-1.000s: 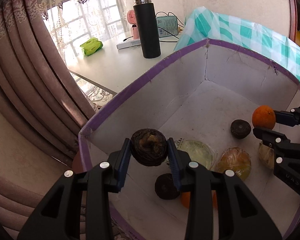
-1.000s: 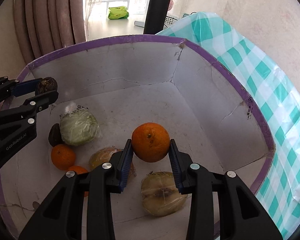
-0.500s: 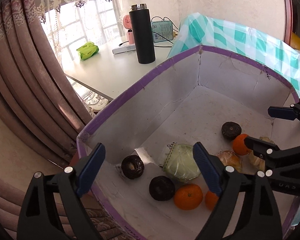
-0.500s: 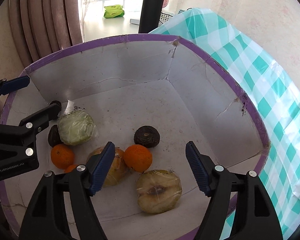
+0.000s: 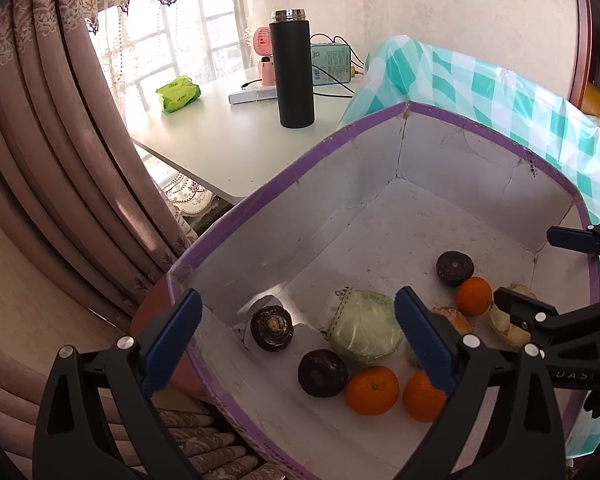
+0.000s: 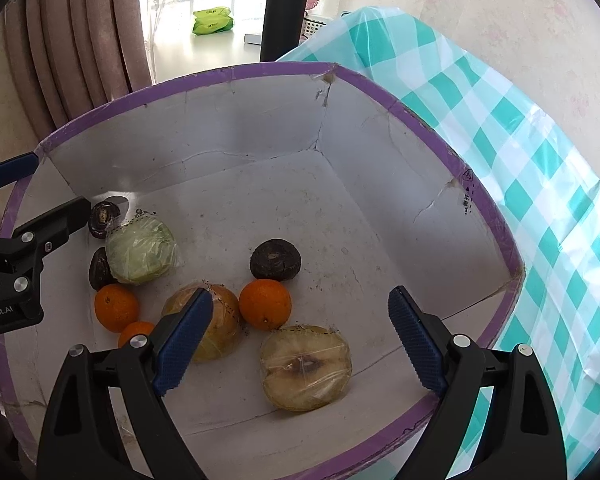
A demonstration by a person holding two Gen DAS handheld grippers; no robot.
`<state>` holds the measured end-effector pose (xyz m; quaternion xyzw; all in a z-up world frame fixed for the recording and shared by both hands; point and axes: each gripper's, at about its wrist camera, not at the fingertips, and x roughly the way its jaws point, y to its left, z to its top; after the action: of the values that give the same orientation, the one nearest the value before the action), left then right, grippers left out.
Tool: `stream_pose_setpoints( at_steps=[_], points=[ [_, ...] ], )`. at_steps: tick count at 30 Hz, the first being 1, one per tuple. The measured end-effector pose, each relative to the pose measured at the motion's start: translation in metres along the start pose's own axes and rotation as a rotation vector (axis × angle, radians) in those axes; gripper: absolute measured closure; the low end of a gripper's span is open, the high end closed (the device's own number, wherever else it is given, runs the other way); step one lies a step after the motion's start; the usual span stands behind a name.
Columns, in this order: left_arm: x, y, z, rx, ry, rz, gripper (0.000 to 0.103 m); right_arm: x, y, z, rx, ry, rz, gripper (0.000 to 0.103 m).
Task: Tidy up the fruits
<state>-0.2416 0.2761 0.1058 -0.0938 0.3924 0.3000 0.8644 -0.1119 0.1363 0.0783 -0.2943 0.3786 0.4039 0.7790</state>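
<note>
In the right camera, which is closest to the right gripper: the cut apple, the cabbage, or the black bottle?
1. Cut apple, just ahead between the opening fingers of the right gripper.
2. Cabbage, left in the box.
3. Black bottle, on the far table.

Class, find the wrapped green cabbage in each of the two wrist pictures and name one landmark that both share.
Left wrist view: the wrapped cabbage lies on the box floor, low and centre, just left of the right-hand finger.
Right wrist view: the cabbage lies at the left, beside the other gripper's finger.
Shared landmark: the black flask on the white table beyond the box.
</note>
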Motion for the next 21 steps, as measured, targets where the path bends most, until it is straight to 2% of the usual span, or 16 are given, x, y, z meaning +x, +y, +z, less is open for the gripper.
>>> stream_pose_setpoints(
  at_steps=[6, 11, 13, 16, 18, 21],
  points=[
    [-0.012, 0.0, 0.007, 0.007, -0.015, -0.013, 0.002, 0.003, -0.005, 0.006, 0.019, 0.056, 0.026, 0.017],
    [-0.011, -0.008, 0.014, 0.045, 0.049, 0.059, 0.002, 0.002, -0.009, 0.014, 0.048, 0.105, 0.053, 0.017],
    [-0.007, -0.008, 0.015, 0.043, 0.089, 0.016, 0.002, 0.0, -0.009, 0.018, 0.054, 0.125, 0.066, 0.017],
    [-0.001, -0.006, 0.015, 0.001, 0.154, -0.108, 0.002, 0.001, -0.007, 0.021, 0.055, 0.17, 0.081, 0.017],
    [0.003, -0.007, 0.015, -0.017, 0.191, -0.161, 0.002, 0.003, -0.004, 0.021, 0.043, 0.202, 0.07, 0.017],
    [0.007, -0.014, 0.016, -0.005, 0.216, -0.124, 0.002, 0.008, 0.002, 0.019, 0.031, 0.237, 0.041, 0.017]
  ],
)
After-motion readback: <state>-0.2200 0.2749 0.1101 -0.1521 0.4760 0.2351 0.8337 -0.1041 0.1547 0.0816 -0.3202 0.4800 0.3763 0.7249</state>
